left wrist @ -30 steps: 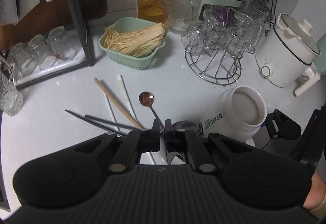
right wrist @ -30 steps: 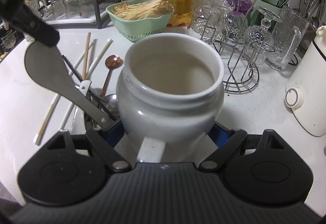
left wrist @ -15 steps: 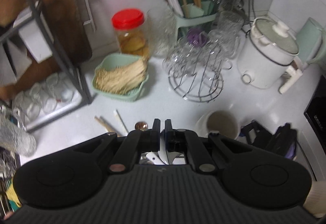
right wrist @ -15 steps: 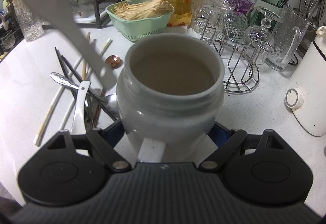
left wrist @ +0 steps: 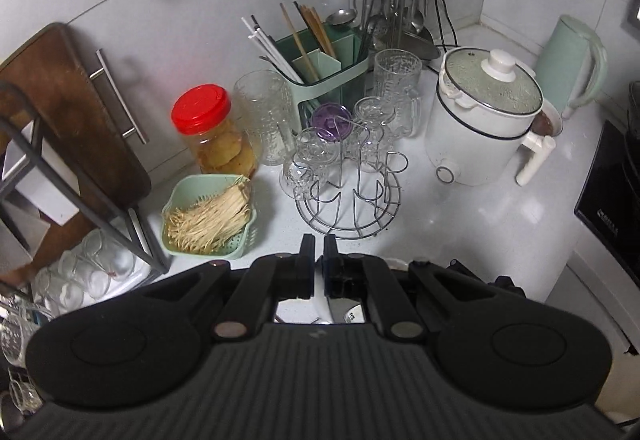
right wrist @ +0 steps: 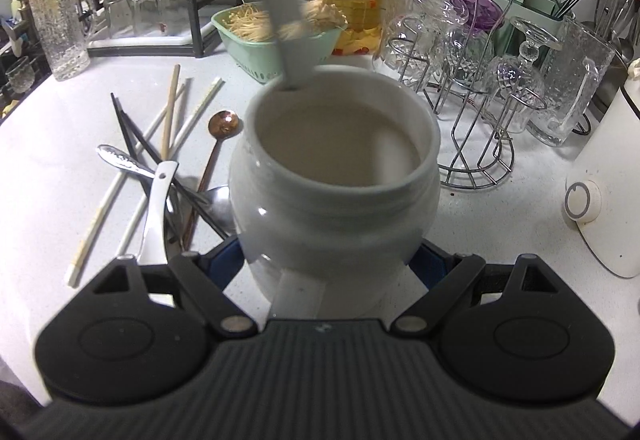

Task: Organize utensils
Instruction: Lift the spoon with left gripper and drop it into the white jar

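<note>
My right gripper (right wrist: 328, 252) is shut on a white ceramic jar (right wrist: 340, 200) that stands on the counter with its mouth open upward. A grey flat spatula (right wrist: 280, 0) hangs blurred from above, its lower end at the jar's far rim. My left gripper (left wrist: 319, 252) is high over the counter, shut on that spatula, and only a thin sliver shows between its jaws. Left of the jar lie pale chopsticks (right wrist: 172, 112), black chopsticks (right wrist: 132, 132), a copper spoon (right wrist: 224, 122), a metal spoon (right wrist: 124, 160) and a white spoon (right wrist: 158, 208).
Behind the jar stand a green basket of thin sticks (left wrist: 208, 216), a red-lidded jar (left wrist: 208, 132), a wire rack of glasses (left wrist: 348, 196) and a green utensil caddy (left wrist: 328, 68). A white cooker (left wrist: 480, 120) is at the right, a black dish rack (left wrist: 80, 180) at the left.
My left gripper has risen and rolled, carrying the spatula from low at the jar's left up over the jar. The right gripper and the jar have not moved.
</note>
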